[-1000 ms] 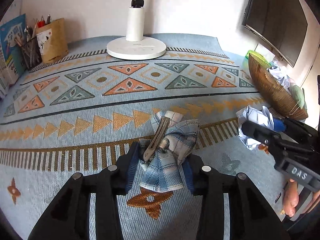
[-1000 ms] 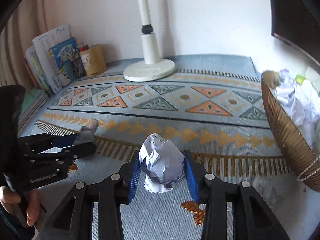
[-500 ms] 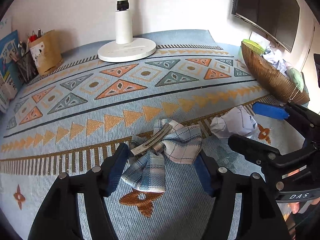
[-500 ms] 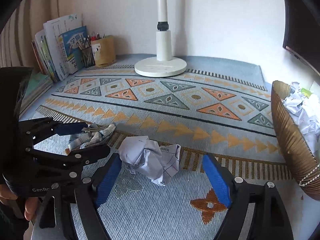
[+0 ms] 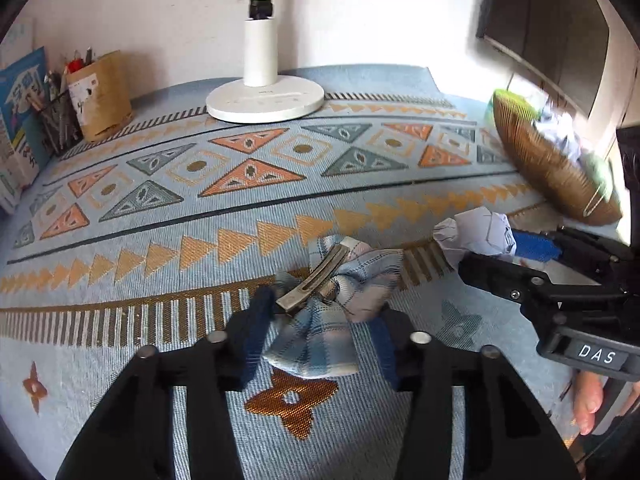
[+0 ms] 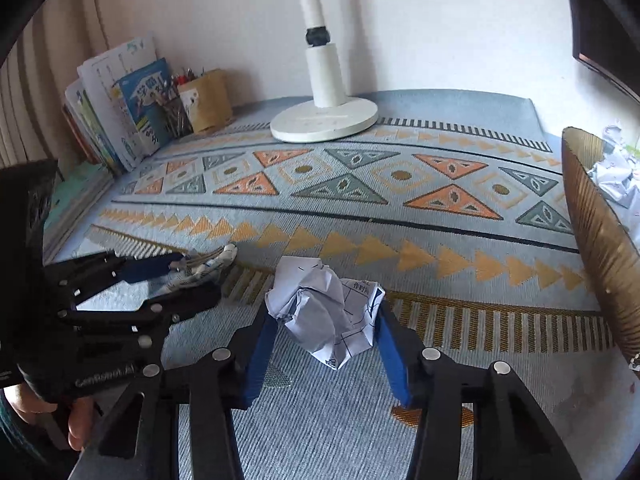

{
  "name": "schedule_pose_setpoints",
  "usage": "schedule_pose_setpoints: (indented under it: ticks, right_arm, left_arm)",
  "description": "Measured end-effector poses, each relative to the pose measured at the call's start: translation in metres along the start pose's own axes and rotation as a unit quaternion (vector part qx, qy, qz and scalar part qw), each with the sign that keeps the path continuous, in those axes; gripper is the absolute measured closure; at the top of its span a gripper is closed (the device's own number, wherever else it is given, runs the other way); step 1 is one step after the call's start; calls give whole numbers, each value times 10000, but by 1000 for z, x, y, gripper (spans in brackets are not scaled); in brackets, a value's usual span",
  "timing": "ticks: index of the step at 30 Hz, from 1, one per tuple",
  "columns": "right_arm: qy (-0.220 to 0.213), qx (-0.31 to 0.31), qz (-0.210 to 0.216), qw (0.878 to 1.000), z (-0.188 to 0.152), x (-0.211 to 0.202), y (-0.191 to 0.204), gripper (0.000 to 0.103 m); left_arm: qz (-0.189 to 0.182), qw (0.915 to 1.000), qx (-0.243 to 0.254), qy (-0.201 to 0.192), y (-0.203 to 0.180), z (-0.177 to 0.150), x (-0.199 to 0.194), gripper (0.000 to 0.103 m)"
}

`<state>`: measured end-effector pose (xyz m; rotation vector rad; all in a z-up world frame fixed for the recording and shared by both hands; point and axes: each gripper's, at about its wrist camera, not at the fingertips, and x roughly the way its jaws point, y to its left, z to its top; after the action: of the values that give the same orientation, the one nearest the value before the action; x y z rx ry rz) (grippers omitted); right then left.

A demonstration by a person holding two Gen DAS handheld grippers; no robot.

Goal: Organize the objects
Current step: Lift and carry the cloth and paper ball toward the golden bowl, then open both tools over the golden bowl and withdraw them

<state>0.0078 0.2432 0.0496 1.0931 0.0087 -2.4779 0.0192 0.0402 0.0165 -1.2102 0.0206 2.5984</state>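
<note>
A blue plaid bow hair clip [image 5: 356,292] with a metal clasp lies on the patterned cloth. My left gripper [image 5: 320,316] is shut on it, its blue pads squeezing the fabric from both sides. In the right wrist view the same left gripper [image 6: 196,276] and bow [image 6: 212,262] sit at the left. A crumpled paper ball [image 6: 316,296] with printed lines rests between the blue pads of my right gripper [image 6: 326,320]. Its jaws are closing and both pads touch the paper. The left wrist view has that paper ball [image 5: 476,228] and right gripper [image 5: 490,254] at the right.
A brown woven basket [image 6: 600,248] holding crumpled paper stands at the right, also the basket [image 5: 552,176]. A white lamp base [image 5: 264,100] stands at the back middle. A brown pen holder [image 6: 208,100] and books [image 6: 120,92] fill the back left. A dark monitor [image 5: 552,20] hangs at upper right.
Half a second ago both grippers stood wide open around the bow and the paper ball. Both have closed again onto them. The bow and paper lie about where they were.
</note>
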Motion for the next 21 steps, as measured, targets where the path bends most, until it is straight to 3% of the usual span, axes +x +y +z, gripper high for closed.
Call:
schedule_pose_setpoints:
  ticks: [3, 7, 9, 13, 17, 21]
  right_arm:
    - [-219, 31, -29, 9998, -1, -10, -1, 55]
    - [28, 233, -44, 9997, -3, -11, -3, 55]
    - [-18, 443, 151, 9989, -8, -28, -8, 55]
    - [-504, 536, 28, 9973, -15, -95, -21, 55]
    - [-1169, 683, -853, 9871, -4, -179, -58, 54]
    - [-1683, 1391, -1678, 9613, 6, -237, -117, 54]
  left_arm:
    - [2, 9994, -201, -272, 8, 0, -9, 69]
    - [42, 9992, -69, -380, 1, 1, -12, 69]
    - [-201, 9991, -94, -373, -7, 2, -16, 69]
    - [-778, 9956, 57, -523, -42, 19, -35, 69]
    - [-1554, 9833, 332, -887, -96, 64, -57, 69]
    - [-2047, 9695, 704, -1151, -159, 121, -61, 69]
